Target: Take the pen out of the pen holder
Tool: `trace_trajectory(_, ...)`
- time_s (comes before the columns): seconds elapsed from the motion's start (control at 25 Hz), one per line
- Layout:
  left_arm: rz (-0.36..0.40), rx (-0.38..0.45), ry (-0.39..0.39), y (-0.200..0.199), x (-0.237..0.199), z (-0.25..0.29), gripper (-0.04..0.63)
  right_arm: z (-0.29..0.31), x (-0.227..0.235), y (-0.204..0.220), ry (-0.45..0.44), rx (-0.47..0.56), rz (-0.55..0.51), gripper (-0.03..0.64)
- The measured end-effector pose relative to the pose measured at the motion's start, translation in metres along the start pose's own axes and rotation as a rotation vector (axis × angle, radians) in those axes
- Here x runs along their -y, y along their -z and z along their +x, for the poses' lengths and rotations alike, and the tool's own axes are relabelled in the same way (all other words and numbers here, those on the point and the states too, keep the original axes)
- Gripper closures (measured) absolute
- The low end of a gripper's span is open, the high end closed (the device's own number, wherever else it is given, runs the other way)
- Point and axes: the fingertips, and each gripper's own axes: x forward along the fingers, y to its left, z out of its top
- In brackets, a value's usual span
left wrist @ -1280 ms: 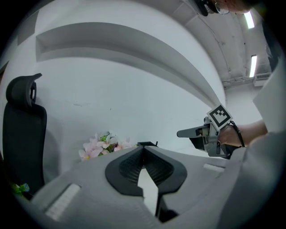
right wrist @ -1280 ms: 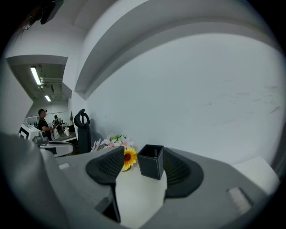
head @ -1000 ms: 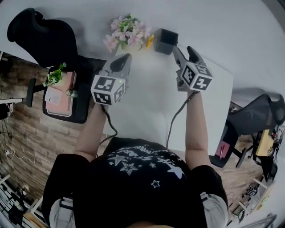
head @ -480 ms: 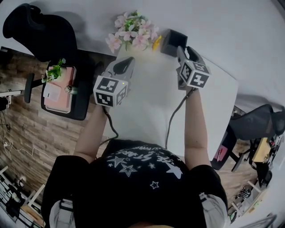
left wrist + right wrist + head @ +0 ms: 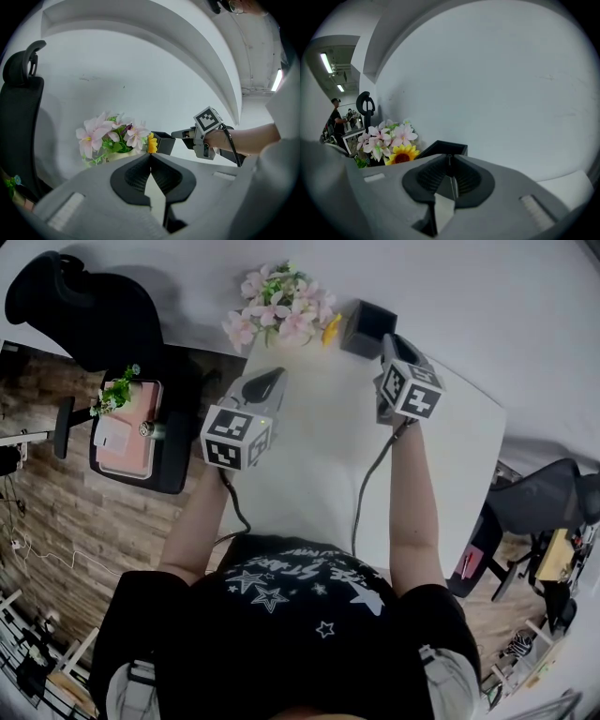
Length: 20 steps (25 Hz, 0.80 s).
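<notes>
Left gripper (image 5: pixel 265 381), over the table's (image 5: pixel 319 465) middle: jaws pressed together, empty. Right gripper (image 5: pixel 390 345), at the far edge: jaws, just closing, pinch a thin dark shaft, seemingly the pen (image 5: pixel 449 161), at the holder (image 5: pixel 367 326) beside the flowers (image 5: pixel 279 307). Step in hand: grasp. Next: a straight lift clear of the rim.

You have soft, even light: the white table (image 5: pixel 309 465) and wall (image 5: pixel 487 306) are bright without glare, and the office chair (image 5: pixel 75 306) throws a faint shadow. Both gripper views bulge and darken at the rims; the left gripper (image 5: pixel 150 159) and right gripper (image 5: pixel 449 161) blur up close.
</notes>
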Motion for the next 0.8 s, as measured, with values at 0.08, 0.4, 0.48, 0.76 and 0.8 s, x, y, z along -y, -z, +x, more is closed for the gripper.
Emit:
trace_trajectory(0.08, -0.002, -0.004, 0.002, 0.001, 0.001, -0.001, 0.584, 0.000, -0.001, 0.000, 0.000, -0.002, -0.001, 0.572)
trace_trajectory(0.4, 0.011, 0.009, 0.003, -0.004, 0.005, -0.008, 0.584, -0.012, -0.003, -0.015, 0.001, 0.040, -0.002, 0.574)
trace_trajectory(0.48, 0.020, 0.018, 0.003, -0.009, 0.008, -0.012, 0.584, -0.018, -0.003, -0.025, 0.001, 0.062, -0.010, 0.574)
trace_trajectory(0.76, 0.035, 0.054, -0.003, -0.021, 0.021, -0.035, 0.584, -0.049, -0.004, -0.063, 0.004, 0.150, -0.058, 0.574)
trace_trajectory(0.8, 0.037, 0.060, -0.005, -0.023, 0.023, -0.039, 0.584, -0.055, -0.005, -0.068, 0.007, 0.164, -0.061, 0.575)
